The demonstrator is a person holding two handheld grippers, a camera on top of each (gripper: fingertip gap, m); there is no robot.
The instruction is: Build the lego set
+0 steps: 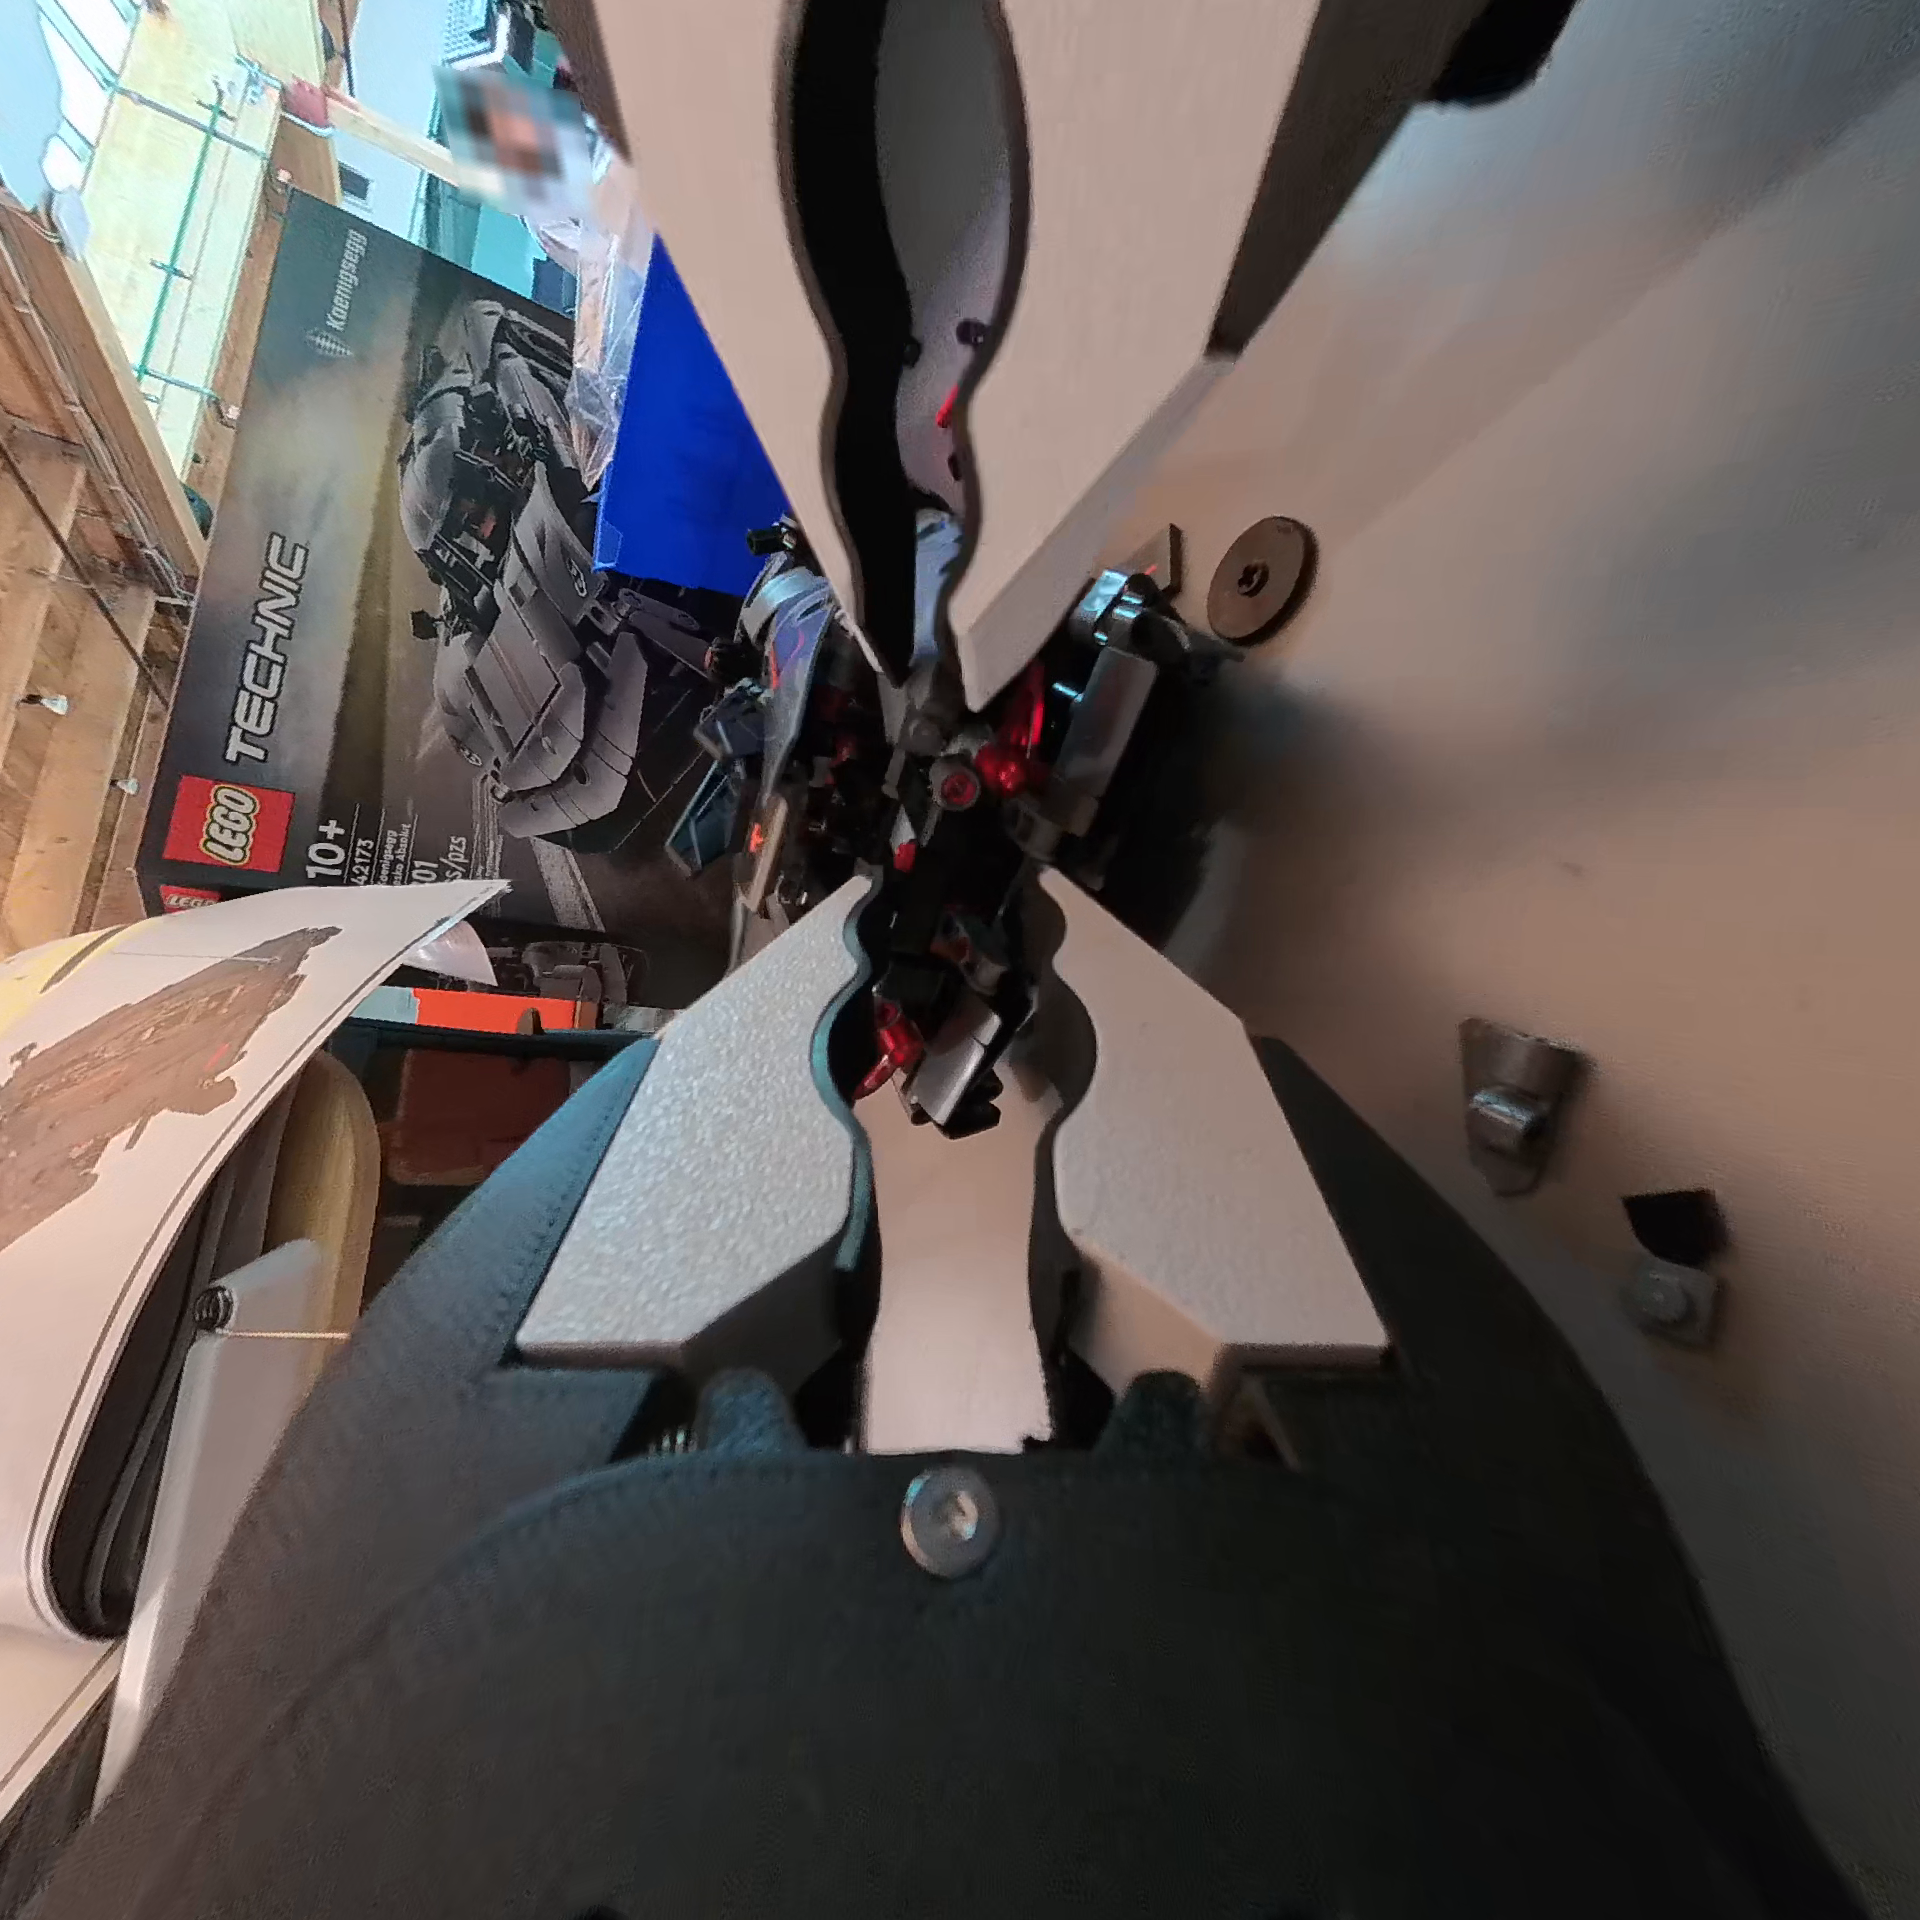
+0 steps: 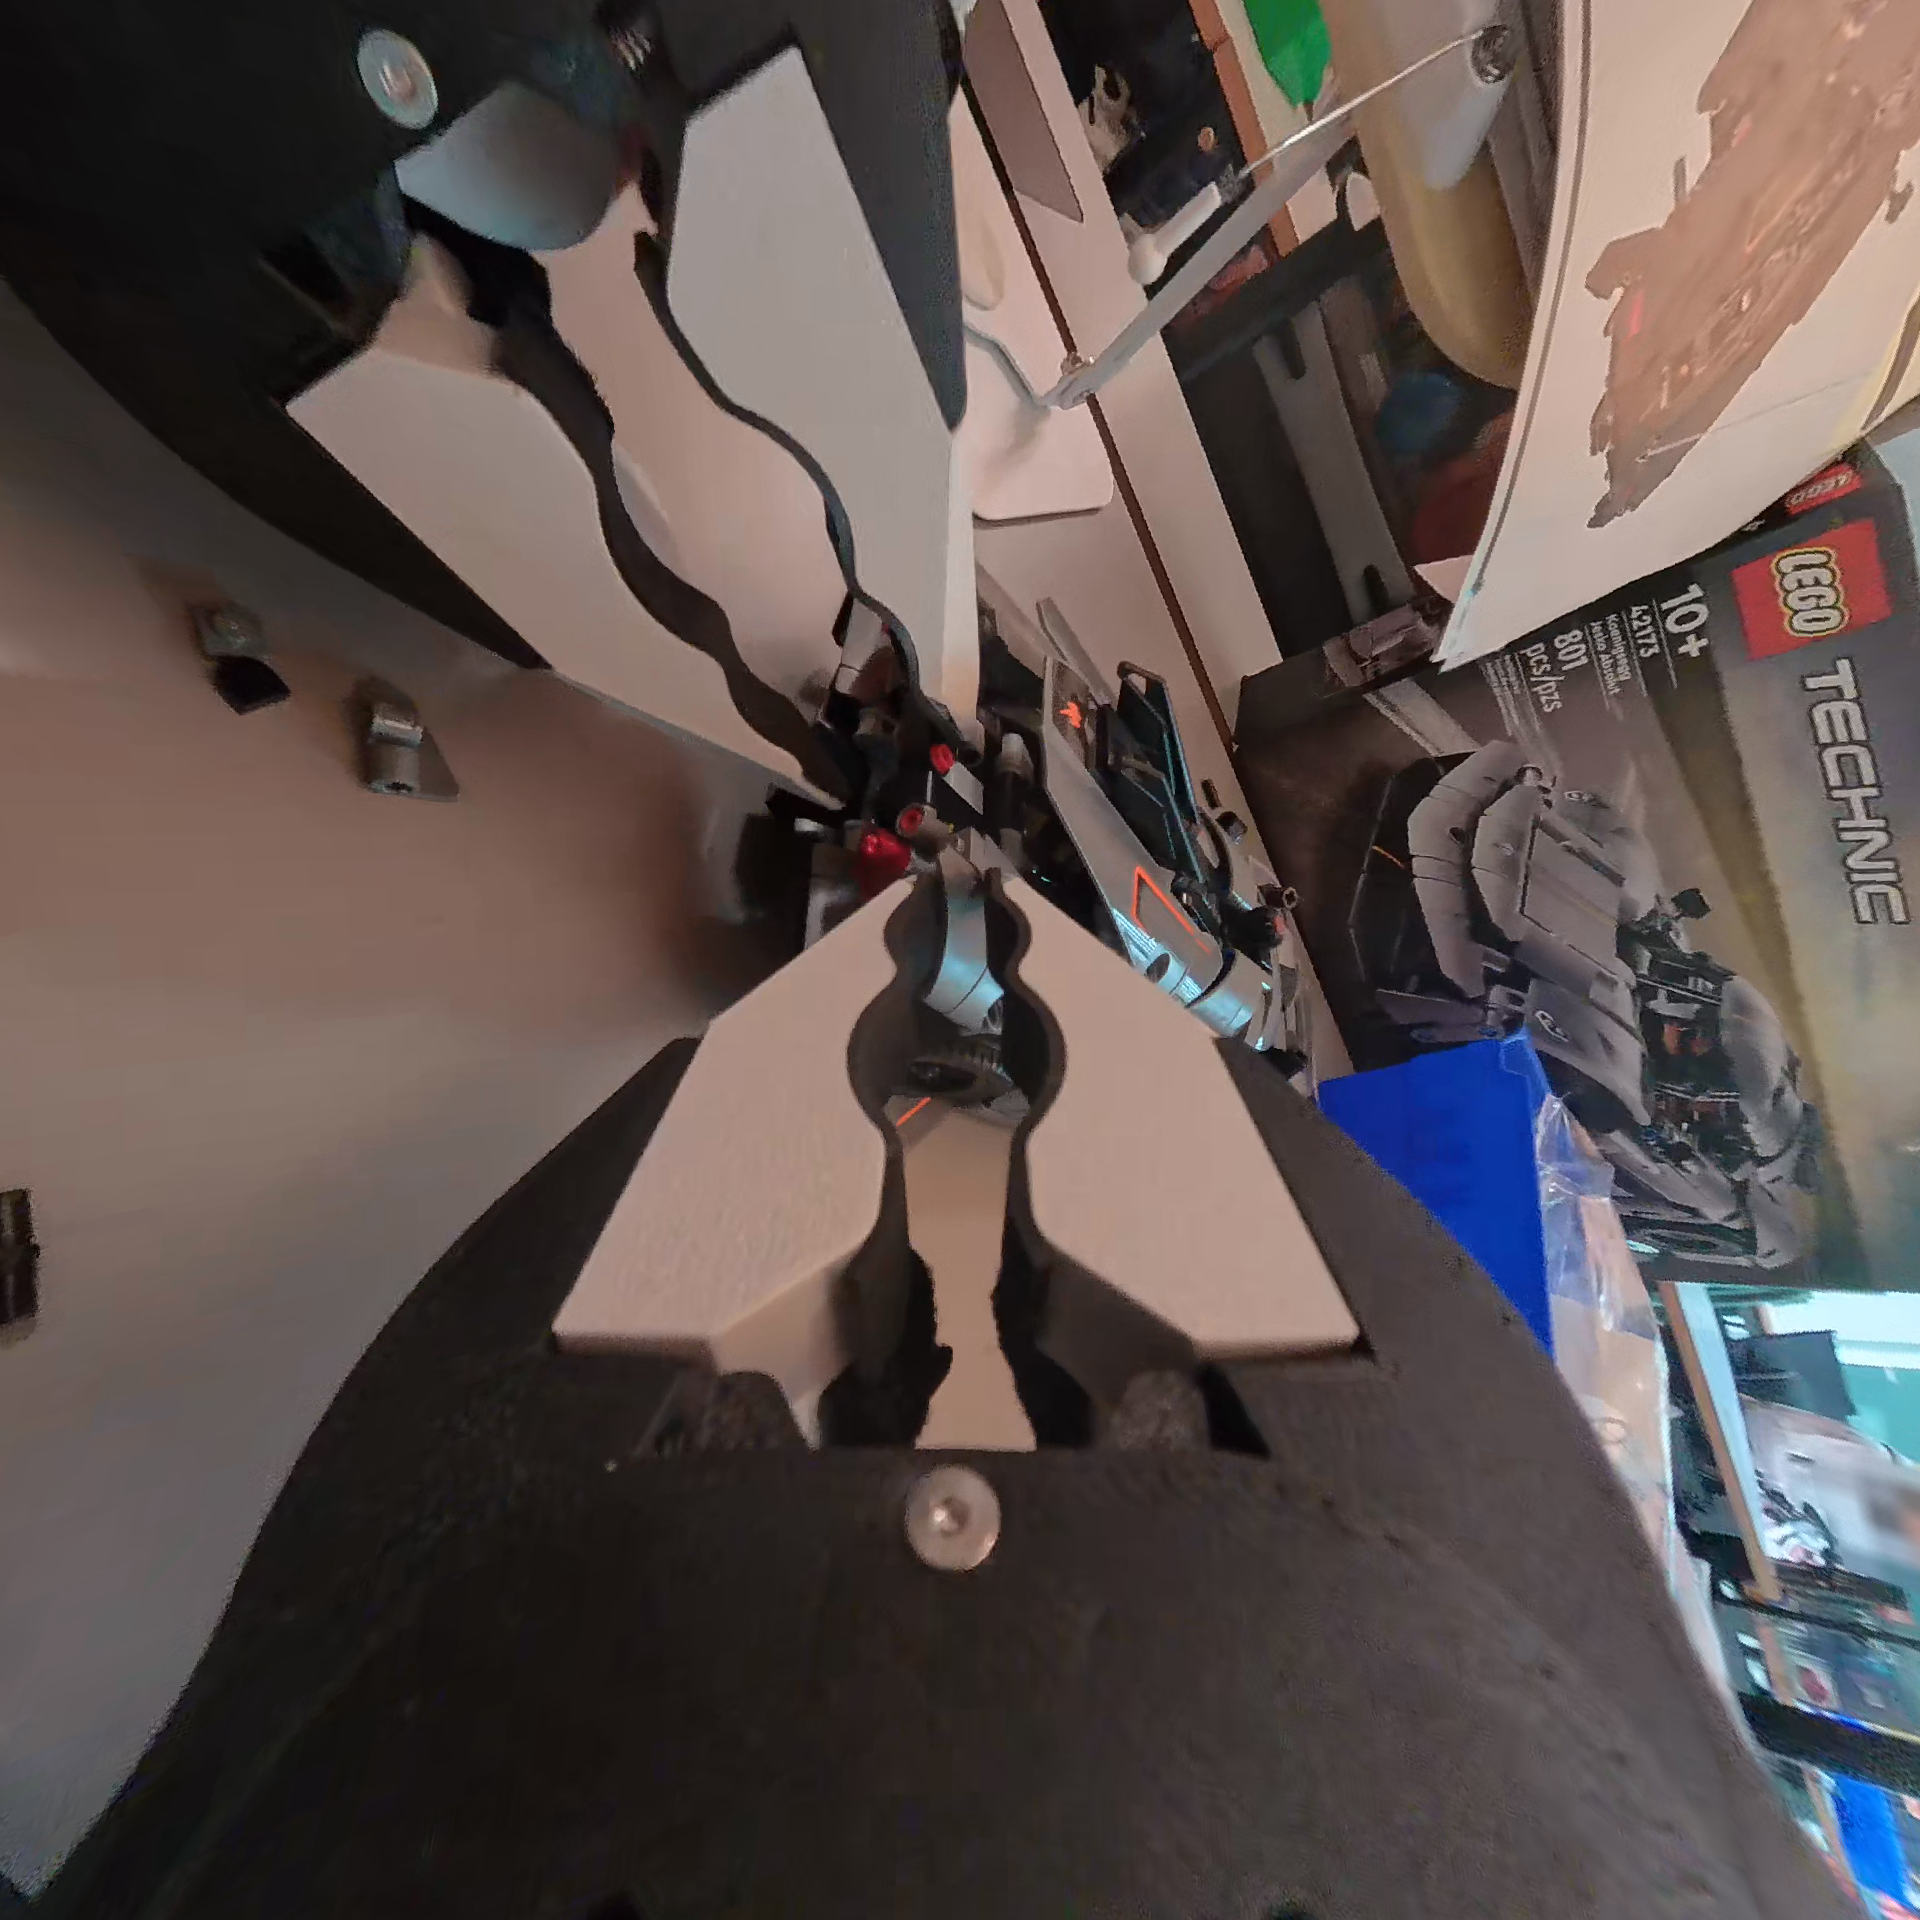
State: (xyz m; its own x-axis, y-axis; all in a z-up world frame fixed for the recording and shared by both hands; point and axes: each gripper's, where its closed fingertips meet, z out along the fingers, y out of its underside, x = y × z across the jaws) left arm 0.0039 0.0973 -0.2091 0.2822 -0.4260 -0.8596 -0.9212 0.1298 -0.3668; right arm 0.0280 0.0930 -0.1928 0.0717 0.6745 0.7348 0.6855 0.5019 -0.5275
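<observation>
Lego car [image 1: 935,790] pinched between left tool [image 1: 951,883] and right tool [image 2: 956,883], box [image 1: 416,623] close beside.

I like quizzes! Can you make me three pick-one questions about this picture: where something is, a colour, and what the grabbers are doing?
1. Where is the bin?
A) by the box
B) on the model
C) in a gripper

2. The bin's colour?
A) green
B) blue
C) yellow

3. The left gripper and right gripper are:
A) both wide open
B) both shut on the model
C) both away from it

Answers: A, it sits against the box; B, plainly blue; B, both pairs of jaws pinch the model.
</observation>
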